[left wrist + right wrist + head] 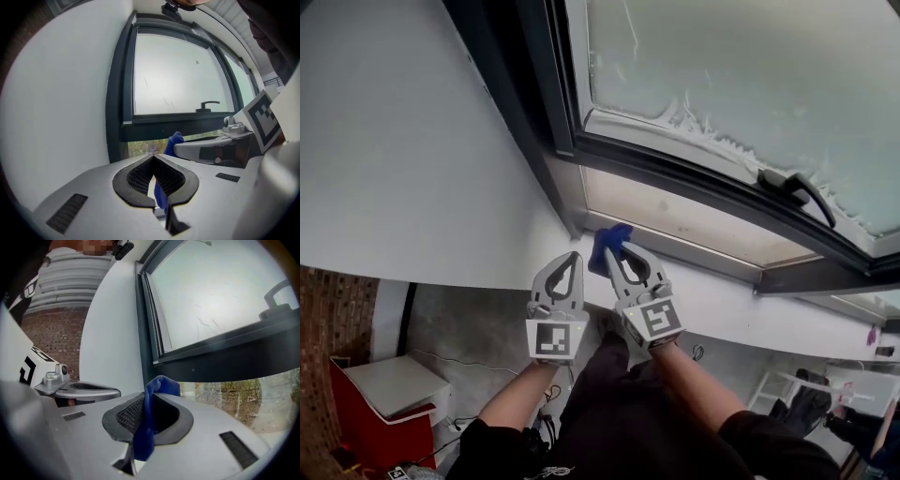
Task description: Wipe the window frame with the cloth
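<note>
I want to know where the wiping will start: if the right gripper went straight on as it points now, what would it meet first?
Probably the dark window frame at its lower corner. The blue cloth pinched in the right gripper would touch first, though depth is unclear.

At window frame (pixel 675 167)'s lower corner, cloth (pixel 607 246)

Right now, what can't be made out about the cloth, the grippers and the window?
- Head view: whether the cloth touches the window frame. The right gripper covers its lower part.
- Left gripper view: the blue patch low inside the shut left gripper. Too little shows to name it.
- Right gripper view: the window handle, cut off by the picture's edge.
</note>
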{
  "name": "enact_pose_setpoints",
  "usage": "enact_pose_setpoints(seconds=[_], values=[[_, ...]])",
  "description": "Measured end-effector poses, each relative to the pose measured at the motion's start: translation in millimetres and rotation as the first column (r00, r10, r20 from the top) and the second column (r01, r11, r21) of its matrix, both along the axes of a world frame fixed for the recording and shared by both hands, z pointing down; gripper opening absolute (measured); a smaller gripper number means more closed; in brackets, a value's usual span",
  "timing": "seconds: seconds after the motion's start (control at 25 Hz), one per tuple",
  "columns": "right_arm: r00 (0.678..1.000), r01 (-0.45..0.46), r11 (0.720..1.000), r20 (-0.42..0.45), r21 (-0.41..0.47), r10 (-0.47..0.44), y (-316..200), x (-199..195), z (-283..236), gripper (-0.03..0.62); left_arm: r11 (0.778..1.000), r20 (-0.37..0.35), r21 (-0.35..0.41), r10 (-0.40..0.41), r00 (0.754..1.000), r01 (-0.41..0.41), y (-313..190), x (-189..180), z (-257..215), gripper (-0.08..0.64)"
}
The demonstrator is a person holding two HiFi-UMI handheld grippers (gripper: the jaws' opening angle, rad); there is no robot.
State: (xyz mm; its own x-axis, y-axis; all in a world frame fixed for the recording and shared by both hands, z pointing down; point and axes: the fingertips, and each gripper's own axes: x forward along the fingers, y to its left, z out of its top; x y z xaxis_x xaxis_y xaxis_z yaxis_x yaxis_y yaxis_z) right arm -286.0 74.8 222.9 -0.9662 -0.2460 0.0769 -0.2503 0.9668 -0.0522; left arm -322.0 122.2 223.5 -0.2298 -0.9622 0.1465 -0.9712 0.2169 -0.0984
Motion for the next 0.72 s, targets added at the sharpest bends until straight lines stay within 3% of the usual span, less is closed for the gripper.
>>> enact_pose_setpoints(seconds=[0.2, 0.32, 0.52, 0.72], values=[[0.998, -0.056, 0.992, 0.029, -0.109, 0.059, -29.7, -32.6, 17.8, 0.034, 0.999, -0.017, -0.035, -0.005, 1.000, 0.004, -20.6, -21.3, 21.8, 0.003], [0.993, -0.075, 0.986, 0.080, -0.150, 0.088, -46.2, -49.2, 24.9, 0.034, 0.998, 0.009, -0.059, -0.009, 1.000, 0.010, -32.7, -31.3, 33.3, 0.003], [0.978, -0.136, 0.955, 0.116, -0.262, 0.171, -75.3, -68.8, 41.9, 0.034, 0.996, 0.010, -0.072, -0.048, 0.999, 0.048, -44.6, -45.5, 46.0, 0.003], [0.963, -0.120, 0.958, 0.204, -0.262, 0.176, -92.1, -91.7, 46.3, 0.034, 0.991, 0.000, -0.123, -0.055, 0.998, 0.054, -46.9, -62.2, 64.4, 0.004]])
